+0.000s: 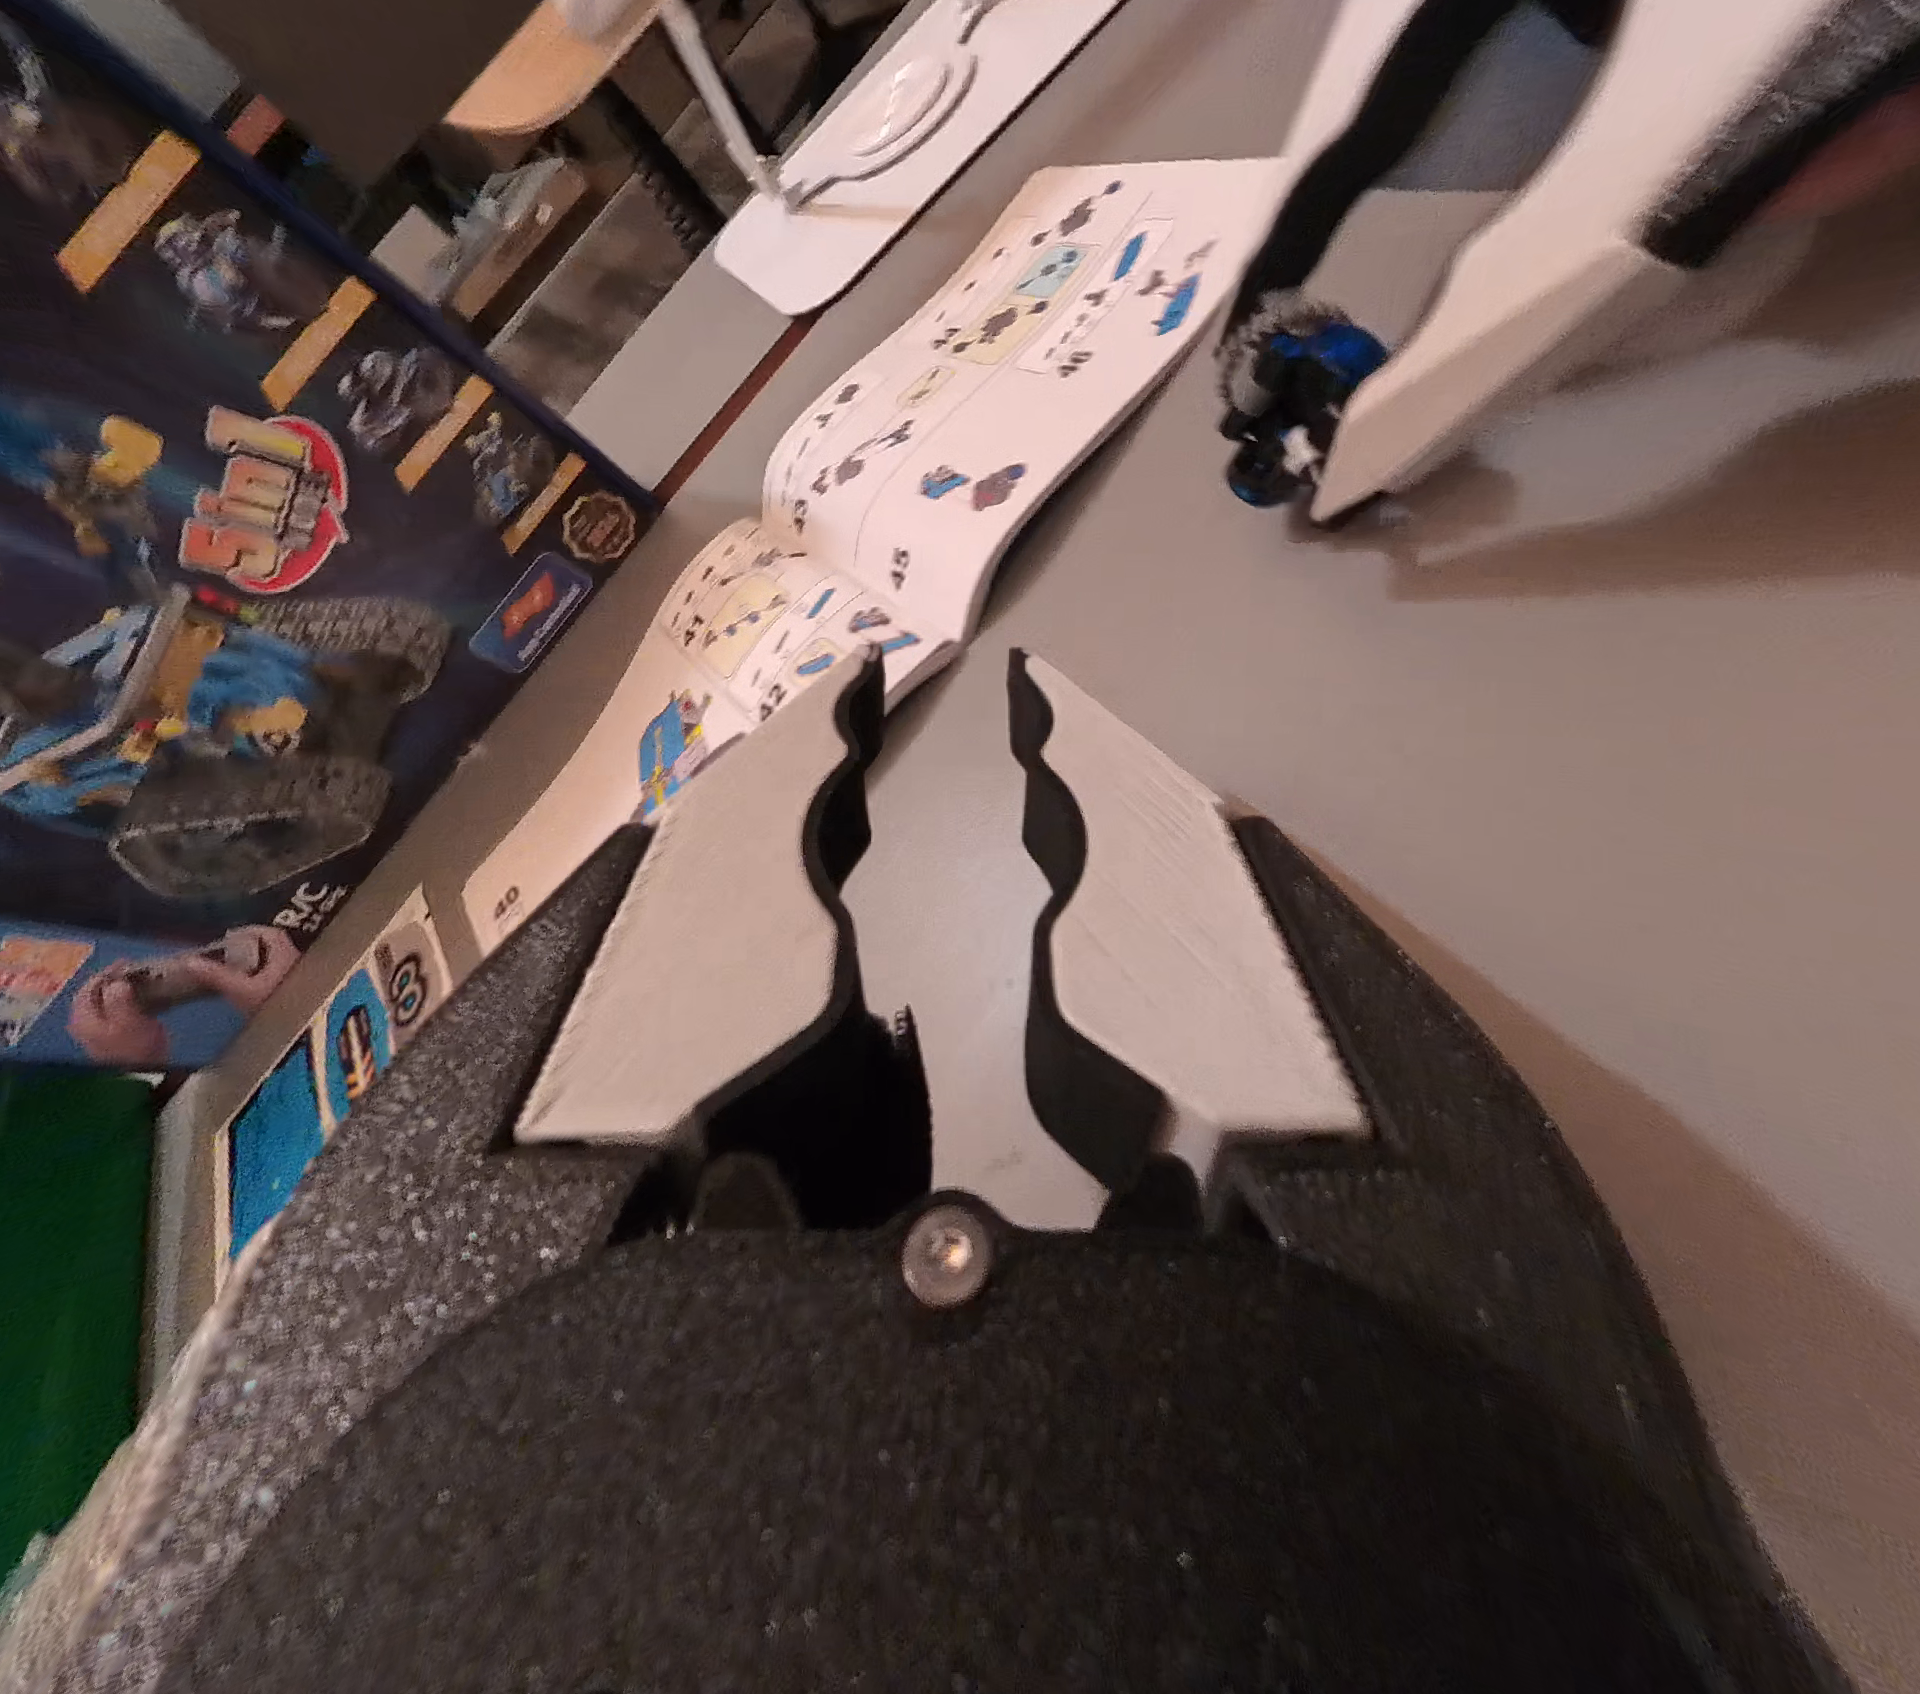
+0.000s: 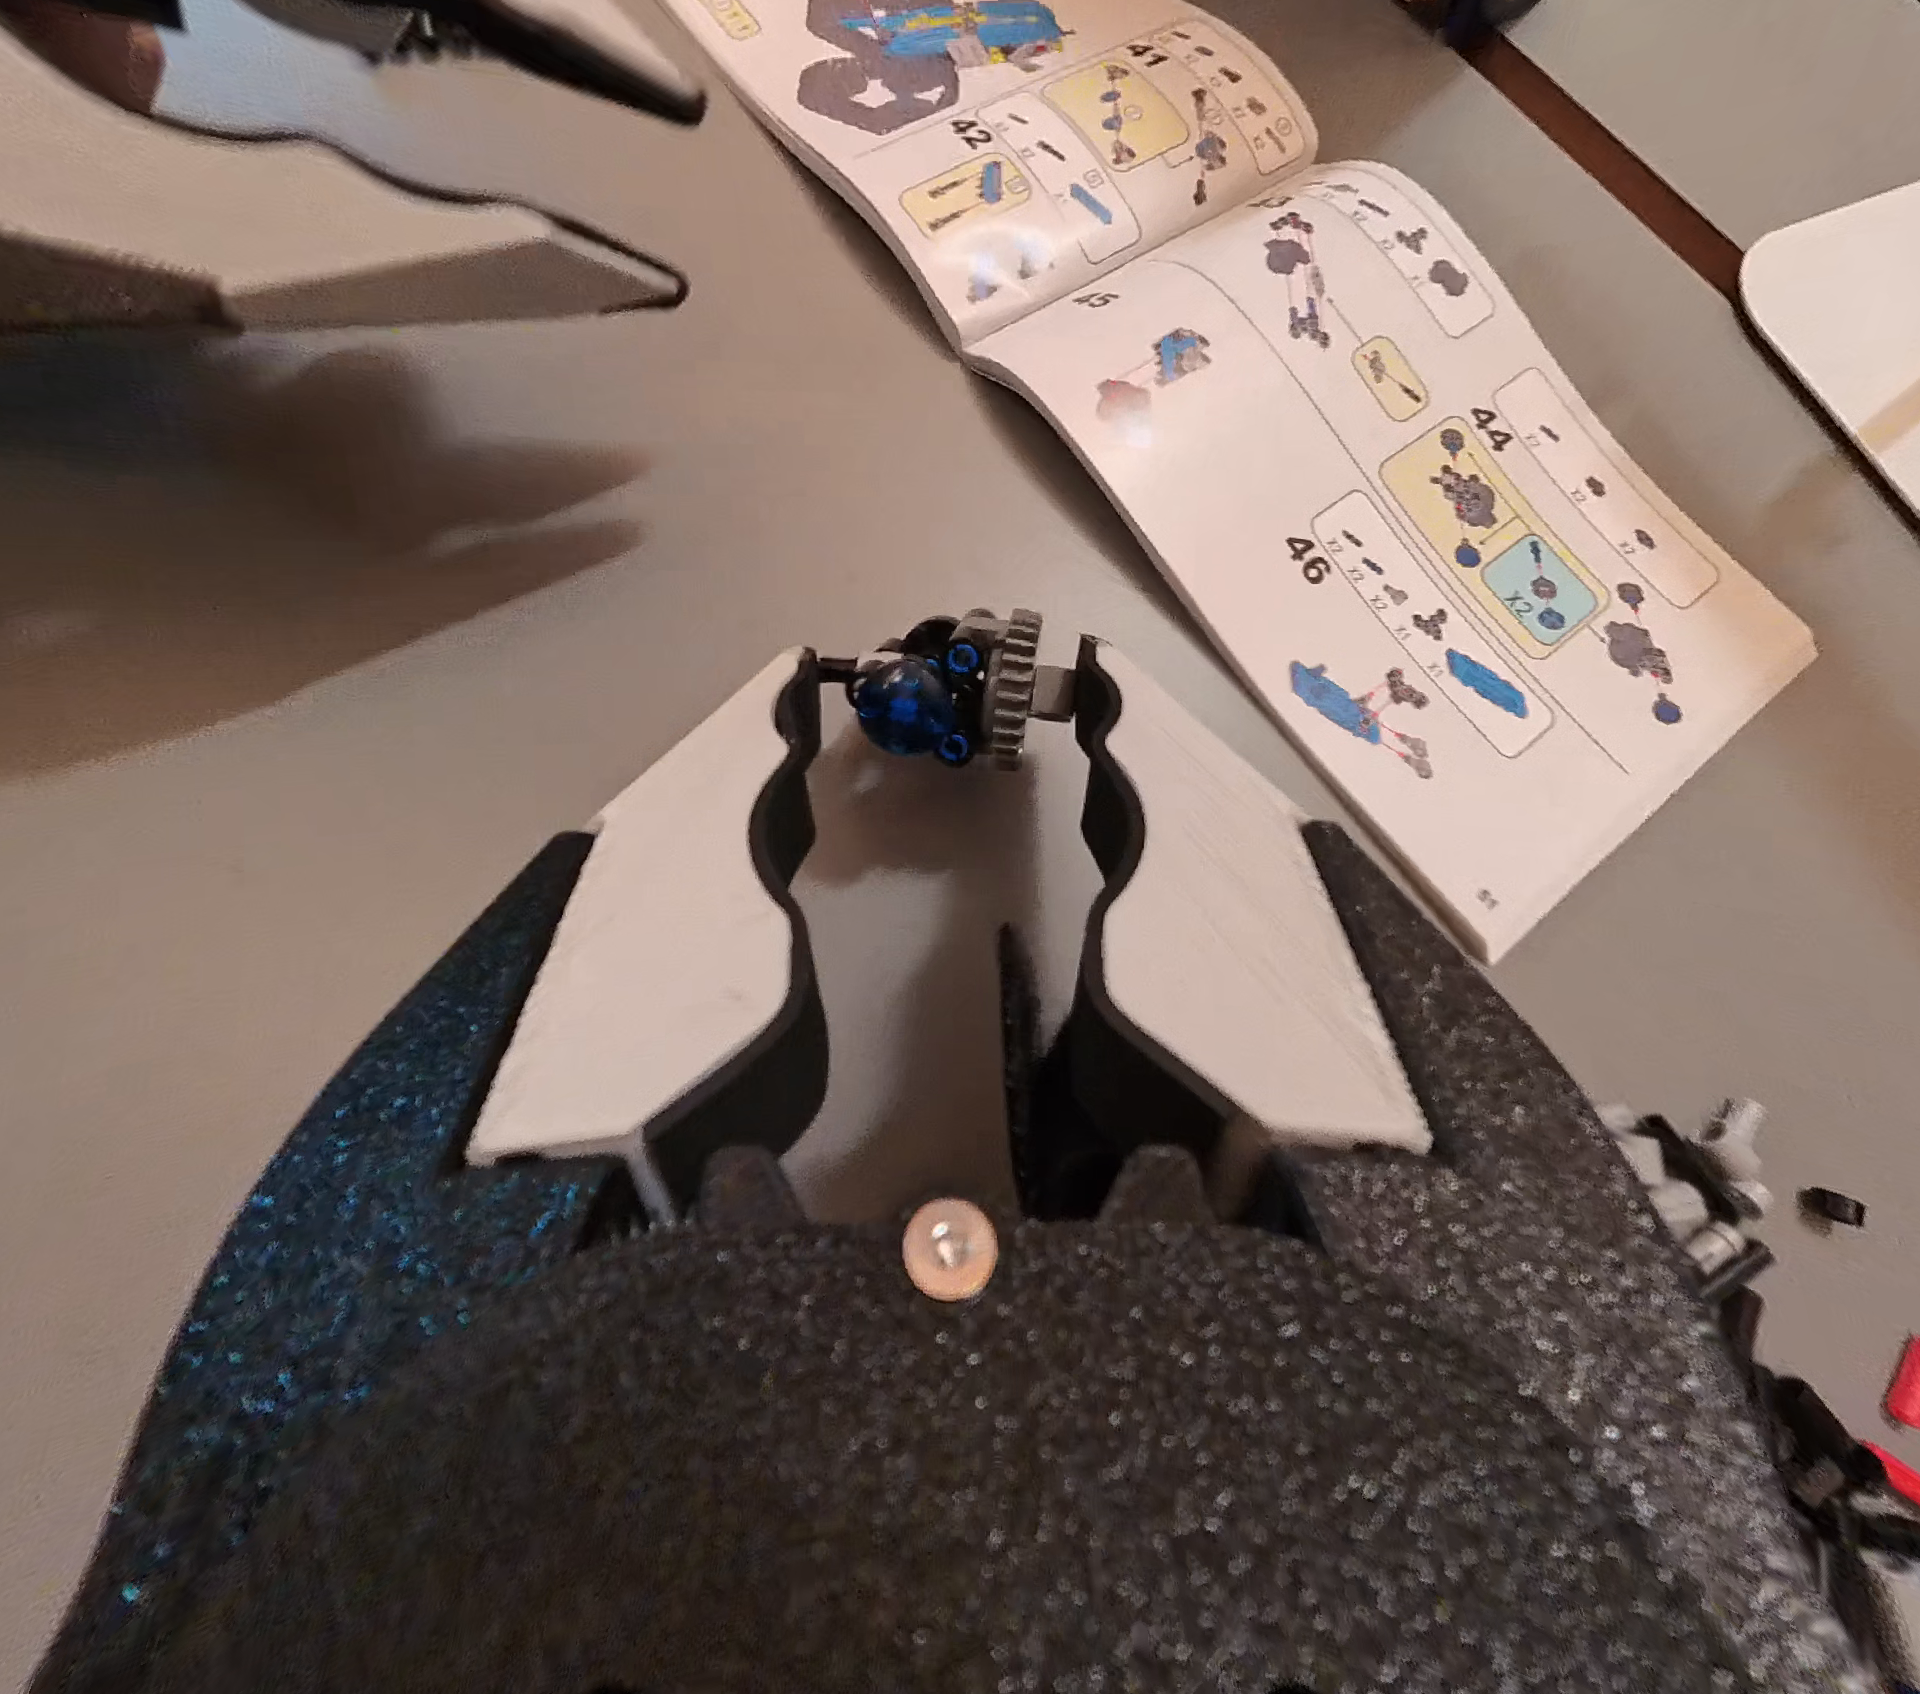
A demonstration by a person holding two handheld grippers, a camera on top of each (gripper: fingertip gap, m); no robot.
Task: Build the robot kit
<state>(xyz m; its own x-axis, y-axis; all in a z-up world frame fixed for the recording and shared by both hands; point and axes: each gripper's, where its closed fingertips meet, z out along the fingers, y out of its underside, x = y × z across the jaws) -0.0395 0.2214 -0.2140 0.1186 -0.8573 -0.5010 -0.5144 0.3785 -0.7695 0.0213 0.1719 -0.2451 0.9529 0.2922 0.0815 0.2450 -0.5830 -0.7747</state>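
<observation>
right gripper (image 2: 940, 688) clamps a small black-and-blue brick assembly with grey gear (image 2: 940, 694), seemingly lifted; left gripper (image 1: 945, 688) empty, jaws apart beside open instruction booklet (image 2: 1299, 397).

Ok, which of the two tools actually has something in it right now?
The right tool: a small blue and black gear piece sits clamped between its tips. The left tool is open and empty, over the grey table.

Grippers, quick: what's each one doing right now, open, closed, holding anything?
Left gripper: open, jaws apart and empty, above the table by the instruction booklet.
Right gripper: closed on the small blue-and-black gear assembly.
</observation>
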